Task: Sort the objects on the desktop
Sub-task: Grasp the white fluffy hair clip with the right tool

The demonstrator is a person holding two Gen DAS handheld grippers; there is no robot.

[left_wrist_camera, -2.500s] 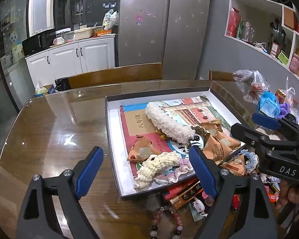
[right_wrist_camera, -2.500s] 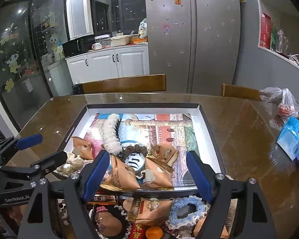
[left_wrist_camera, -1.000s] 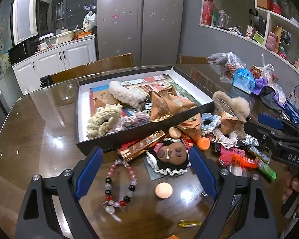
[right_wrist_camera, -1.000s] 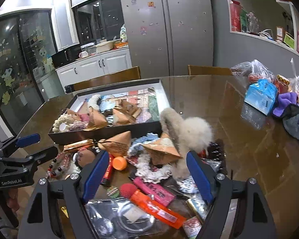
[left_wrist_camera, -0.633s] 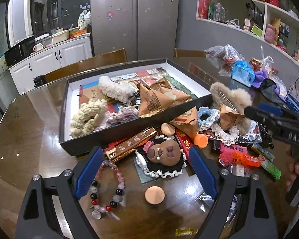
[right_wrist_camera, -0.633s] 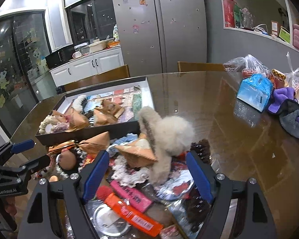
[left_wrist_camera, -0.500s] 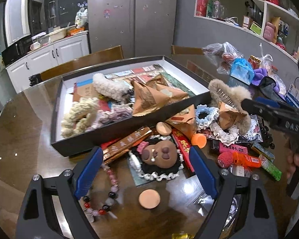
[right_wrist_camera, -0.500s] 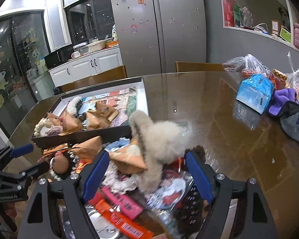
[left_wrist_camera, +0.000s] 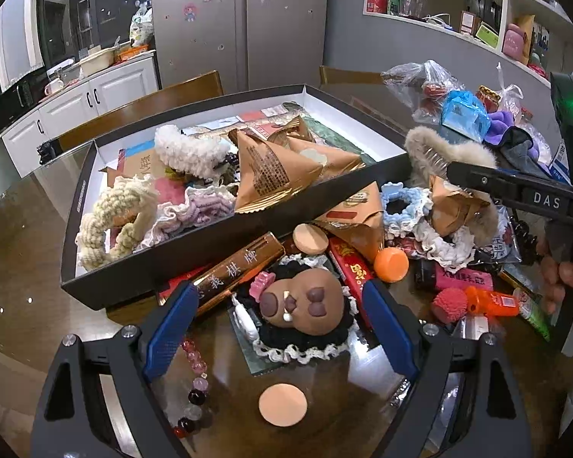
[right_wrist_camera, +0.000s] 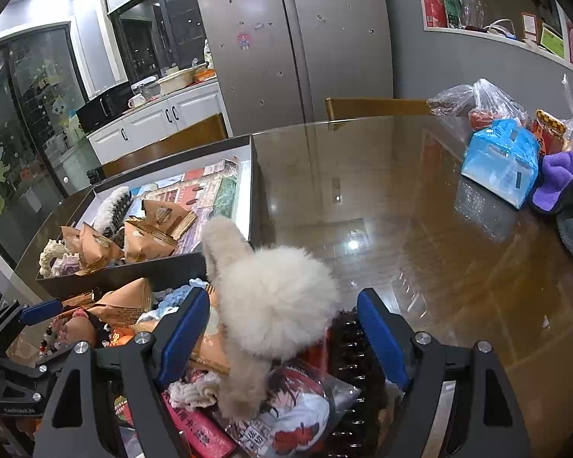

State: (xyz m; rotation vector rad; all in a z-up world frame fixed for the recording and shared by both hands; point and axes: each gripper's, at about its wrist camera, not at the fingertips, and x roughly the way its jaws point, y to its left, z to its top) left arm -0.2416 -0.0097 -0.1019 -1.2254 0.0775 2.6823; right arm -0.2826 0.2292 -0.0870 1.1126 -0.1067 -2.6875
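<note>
You've pulled both grippers back off the black box (left_wrist_camera: 225, 236) and dropped them to the pile in front of it. Left gripper (left_wrist_camera: 282, 318), fingers wide and empty, now frames the brown bear hair tie (left_wrist_camera: 305, 305). Right gripper (right_wrist_camera: 282, 328), also wide, brackets the fluffy beige claw clip (right_wrist_camera: 275, 305). Looks like picking is next.

Glossy table (right_wrist_camera: 420, 229) under box (left_wrist_camera: 248, 229), clutter.
</note>
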